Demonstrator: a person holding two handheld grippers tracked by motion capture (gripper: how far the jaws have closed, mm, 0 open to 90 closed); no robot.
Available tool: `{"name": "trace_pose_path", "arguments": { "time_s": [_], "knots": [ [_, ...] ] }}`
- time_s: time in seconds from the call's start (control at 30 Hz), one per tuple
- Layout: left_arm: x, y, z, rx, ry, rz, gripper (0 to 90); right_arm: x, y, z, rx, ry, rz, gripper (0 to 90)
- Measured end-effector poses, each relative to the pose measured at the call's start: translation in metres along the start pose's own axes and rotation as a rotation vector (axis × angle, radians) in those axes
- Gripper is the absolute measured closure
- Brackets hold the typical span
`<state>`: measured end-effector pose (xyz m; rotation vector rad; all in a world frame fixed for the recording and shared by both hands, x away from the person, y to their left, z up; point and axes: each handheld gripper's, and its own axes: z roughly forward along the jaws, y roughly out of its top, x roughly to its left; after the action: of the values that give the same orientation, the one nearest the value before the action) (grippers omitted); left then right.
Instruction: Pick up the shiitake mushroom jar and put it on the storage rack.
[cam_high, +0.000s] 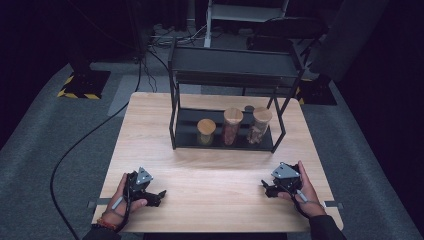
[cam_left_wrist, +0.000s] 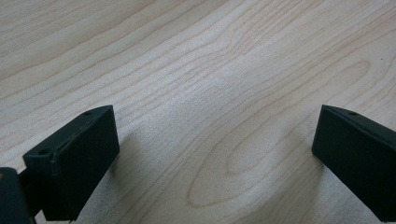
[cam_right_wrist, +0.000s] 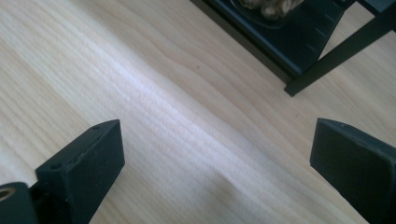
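Pale wood grain runs across the table (cam_high: 210, 200), which carries at its far side a black two-tier rack (cam_high: 225, 80) whose lower shelf holds three cork-lidded jars (cam_high: 233, 126) in a row. Near the front edge the left gripper (cam_high: 159, 196) and right gripper (cam_high: 265, 187) rest well apart, each with jaws spread wide over bare wood. This looks like the starting pose; the next move calls for reaching far toward a jar.

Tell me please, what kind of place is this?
Probably a recording studio or lab, not a home: a lone wooden table on grey carpet, dark surroundings, cables on the floor, and a black rack with three jars set up as a test scene.
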<state>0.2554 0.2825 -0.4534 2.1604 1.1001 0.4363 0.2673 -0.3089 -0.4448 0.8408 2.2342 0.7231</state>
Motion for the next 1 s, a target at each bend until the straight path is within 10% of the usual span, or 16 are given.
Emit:
{"name": "trace_pose_path", "arguments": {
  "time_s": [0.43,1.0],
  "knots": [
    [0.0,0.0,0.0,0.0,0.0,0.0,0.4,-0.008,-0.015,-0.006,0.009,0.034,0.051,2.6],
    [0.0,0.0,0.0,0.001,0.0,-0.001,0.3,-0.035,-0.046,-0.014,0.003,0.139,0.248,0.4]
  ]
}}
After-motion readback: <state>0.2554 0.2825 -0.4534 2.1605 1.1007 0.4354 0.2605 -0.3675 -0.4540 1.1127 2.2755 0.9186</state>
